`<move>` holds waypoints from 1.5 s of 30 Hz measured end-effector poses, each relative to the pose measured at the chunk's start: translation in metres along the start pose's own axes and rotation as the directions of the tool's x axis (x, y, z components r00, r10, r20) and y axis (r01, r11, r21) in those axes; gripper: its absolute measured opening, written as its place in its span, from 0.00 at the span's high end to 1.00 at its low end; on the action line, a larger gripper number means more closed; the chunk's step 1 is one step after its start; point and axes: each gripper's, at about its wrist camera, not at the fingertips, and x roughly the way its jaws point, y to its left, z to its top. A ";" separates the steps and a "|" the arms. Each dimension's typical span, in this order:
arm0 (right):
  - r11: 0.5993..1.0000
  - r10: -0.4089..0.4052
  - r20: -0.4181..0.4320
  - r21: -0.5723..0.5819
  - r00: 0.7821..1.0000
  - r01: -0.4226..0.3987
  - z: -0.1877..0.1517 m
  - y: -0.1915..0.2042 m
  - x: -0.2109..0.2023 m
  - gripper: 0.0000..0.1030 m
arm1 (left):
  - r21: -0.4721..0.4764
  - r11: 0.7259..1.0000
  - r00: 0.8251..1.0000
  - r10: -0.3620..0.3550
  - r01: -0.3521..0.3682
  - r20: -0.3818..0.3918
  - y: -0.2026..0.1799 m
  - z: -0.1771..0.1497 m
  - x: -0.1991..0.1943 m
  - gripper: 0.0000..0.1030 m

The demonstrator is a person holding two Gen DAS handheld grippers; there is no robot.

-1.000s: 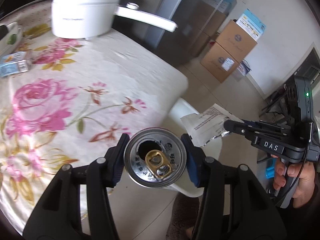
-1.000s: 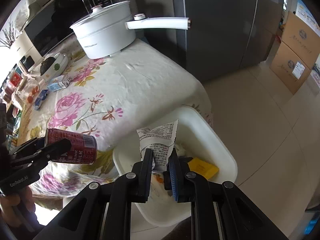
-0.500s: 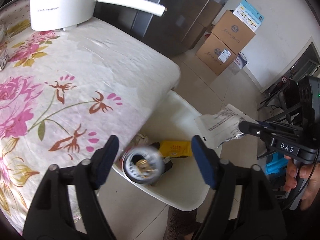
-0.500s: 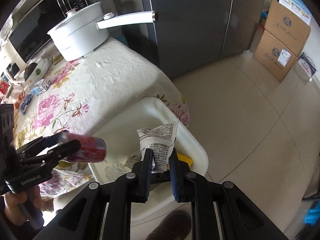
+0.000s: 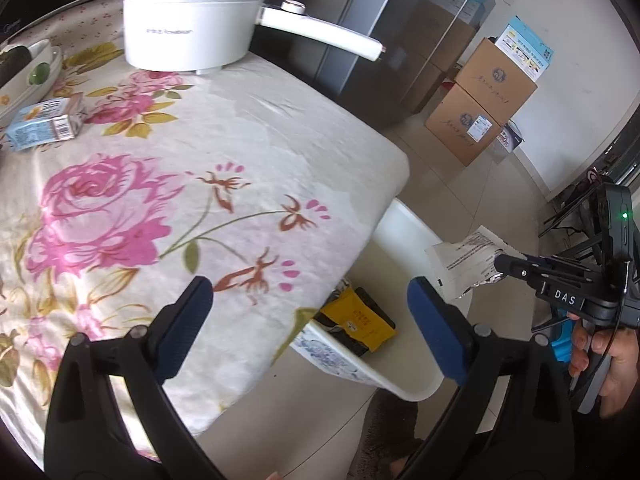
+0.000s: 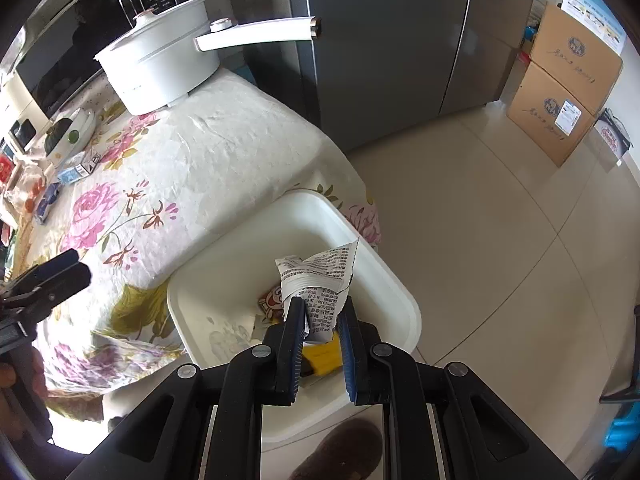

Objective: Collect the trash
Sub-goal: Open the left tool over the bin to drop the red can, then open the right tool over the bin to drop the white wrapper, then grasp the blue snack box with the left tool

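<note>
Foil-lined wrapper pinched in right claw above the bin; left claw spread and empty.

Right claw [image 6: 322, 336] is pressed together on the lower edge of a crumpled printed wrapper [image 6: 320, 280], which stands up toward 12 o'clock directly over the white bin [image 6: 384, 276] beside the floral-clothed surface [image 5: 168, 184]. Left claw [image 5: 312, 320] has just been opening; nothing sits between its pads. The wrapper judges as very light, thin and limp, with a slick foil inner face; a pinch on a folded, doubled edge should hold best, and it may cling or flutter on release. A yellow packet [image 5: 360, 320] already lies in the bin. A small carton [image 5: 44, 124] remains on the surface at 10 o'clock.
</note>
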 end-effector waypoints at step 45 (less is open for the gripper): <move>0.961 0.113 0.046 -0.260 0.993 -0.097 0.063 0.225 0.011 0.25 | -0.259 0.870 0.891 0.449 -0.418 0.069 0.236 -0.018 -0.123 0.01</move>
